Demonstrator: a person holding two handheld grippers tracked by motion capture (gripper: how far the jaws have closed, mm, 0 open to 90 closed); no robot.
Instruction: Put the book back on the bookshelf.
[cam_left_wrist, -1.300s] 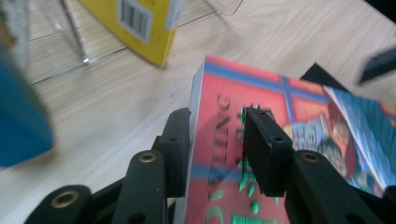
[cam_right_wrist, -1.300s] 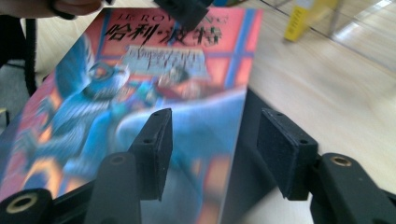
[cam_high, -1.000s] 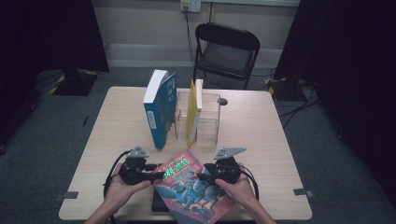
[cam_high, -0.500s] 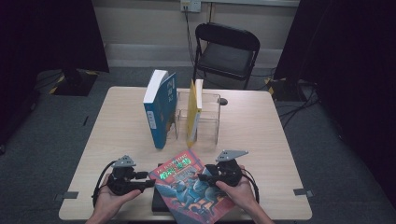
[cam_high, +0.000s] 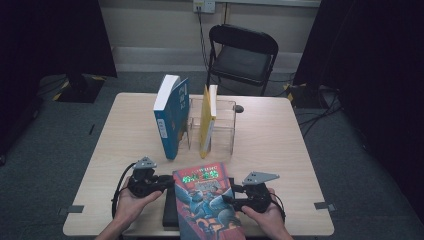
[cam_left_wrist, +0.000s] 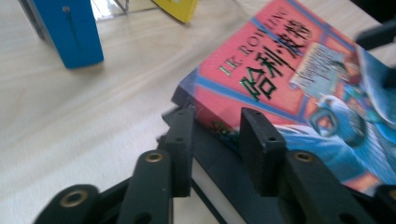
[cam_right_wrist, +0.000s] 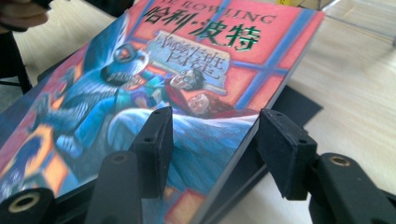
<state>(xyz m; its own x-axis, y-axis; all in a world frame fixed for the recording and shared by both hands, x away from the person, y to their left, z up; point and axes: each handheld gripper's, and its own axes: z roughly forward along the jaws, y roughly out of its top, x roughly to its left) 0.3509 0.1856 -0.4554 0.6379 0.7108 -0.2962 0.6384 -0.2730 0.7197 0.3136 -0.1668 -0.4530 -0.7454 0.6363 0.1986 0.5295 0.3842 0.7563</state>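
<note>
At the lower centre of the high view, a red-and-blue paperback (cam_high: 209, 202) lies tilted on a black book (cam_high: 171, 210) at the near edge of the wooden table (cam_high: 280, 150). The left gripper (cam_high: 162, 182), held in the left hand (cam_high: 131, 206), meets the paperback's left edge; in the left gripper view its jaws have just been closing and stand narrowly apart astride the lower left corner of the paperback (cam_left_wrist: 289, 88), though whether the pads press on it cannot be told. The right gripper (cam_high: 229, 196), held in the right hand (cam_high: 267, 217), sits at the paperback's right edge; in the right gripper view its jaws are about half open, one pad over the cover of the paperback (cam_right_wrist: 187, 79) and the other outside its edge, not clamped. Above, in the upper centre of the high view, a blue book (cam_high: 171, 116) leans against a clear rack (cam_high: 225, 122) holding a yellow book (cam_high: 207, 120). A black folding chair (cam_high: 242, 57) stands beyond the table.
</note>
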